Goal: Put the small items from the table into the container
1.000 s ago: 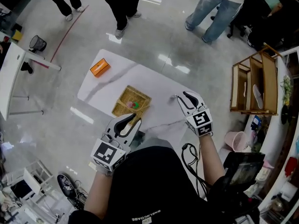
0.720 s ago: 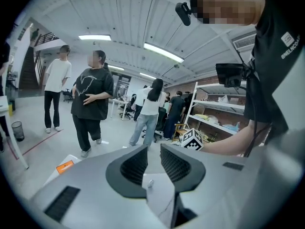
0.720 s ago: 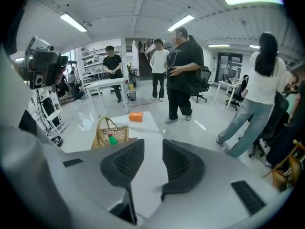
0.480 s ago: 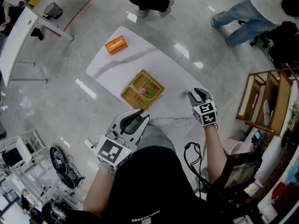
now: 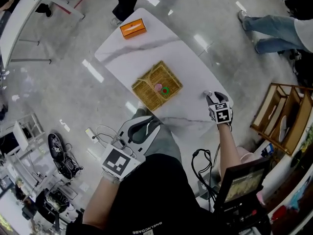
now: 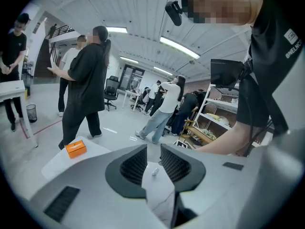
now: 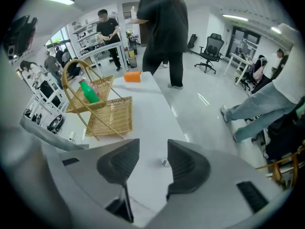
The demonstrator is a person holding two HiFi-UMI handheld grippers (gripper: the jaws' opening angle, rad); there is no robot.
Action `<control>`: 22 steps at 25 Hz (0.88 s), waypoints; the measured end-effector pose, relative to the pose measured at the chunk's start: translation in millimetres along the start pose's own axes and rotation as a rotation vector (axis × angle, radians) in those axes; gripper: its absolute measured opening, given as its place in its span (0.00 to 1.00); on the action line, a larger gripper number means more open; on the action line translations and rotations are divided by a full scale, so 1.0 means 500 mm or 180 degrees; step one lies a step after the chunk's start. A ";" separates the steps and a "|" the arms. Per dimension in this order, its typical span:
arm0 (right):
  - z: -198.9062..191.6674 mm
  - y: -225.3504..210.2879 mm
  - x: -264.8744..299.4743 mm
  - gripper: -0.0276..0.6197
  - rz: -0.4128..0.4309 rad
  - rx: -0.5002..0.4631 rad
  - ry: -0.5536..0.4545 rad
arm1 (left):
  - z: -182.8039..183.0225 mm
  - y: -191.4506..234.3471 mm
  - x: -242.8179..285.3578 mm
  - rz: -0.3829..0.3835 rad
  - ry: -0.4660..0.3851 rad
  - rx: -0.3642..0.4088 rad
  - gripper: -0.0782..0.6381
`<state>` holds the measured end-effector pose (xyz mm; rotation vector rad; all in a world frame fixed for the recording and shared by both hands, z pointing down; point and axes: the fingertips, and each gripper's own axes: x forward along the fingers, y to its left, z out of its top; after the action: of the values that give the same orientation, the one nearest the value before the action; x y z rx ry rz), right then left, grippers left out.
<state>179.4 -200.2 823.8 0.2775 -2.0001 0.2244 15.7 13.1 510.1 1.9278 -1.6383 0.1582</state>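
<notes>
1. The left gripper [image 5: 145,124] hangs nearest the person, at the near edge of the white table [image 5: 188,65]. Its jaws stand slightly apart with nothing clamped between them.
2. Further out on the right, the right gripper [image 5: 210,95] has dropped from above the table to just over its surface. It now points steeply down and its jaws are opening.
3. A small silvery item [image 7: 165,162] lies on the tabletop between those spreading jaws, closer to the right-hand one, and no pad presses on it yet. The drop and the widening suggest the pick is lined up, so closing on the item is probably next.
4. Left of and beyond that gripper, the wicker basket [image 5: 143,89] sits mid-table, well apart from the silvery item. It already holds a pink item [image 5: 158,87] and a green item [image 5: 166,90].
5. Farthest away, an orange box [image 5: 133,28] rests at the table's far end.
</notes>
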 end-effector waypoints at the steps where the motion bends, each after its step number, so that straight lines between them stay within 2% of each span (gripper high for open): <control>1: -0.011 -0.005 0.013 0.31 -0.0005 0.0005 0.0052 | -0.009 0.003 0.001 0.0010 0.0019 -0.0020 0.21; 7: -0.069 -0.029 0.098 0.35 -0.0019 -0.0002 0.0341 | -0.050 0.025 0.021 0.0006 0.0089 -0.0074 0.21; 13: -0.126 -0.050 0.174 0.35 -0.0054 0.0024 0.0561 | -0.089 0.045 0.052 0.0014 0.0117 -0.0233 0.23; 22: -0.182 -0.074 0.248 0.35 -0.0008 0.0068 0.0837 | -0.125 0.077 0.079 0.0150 0.0206 -0.0347 0.23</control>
<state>216.7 -222.0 976.0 0.2504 -1.7380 0.2669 6.6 8.4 593.1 1.7856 -1.6167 0.1454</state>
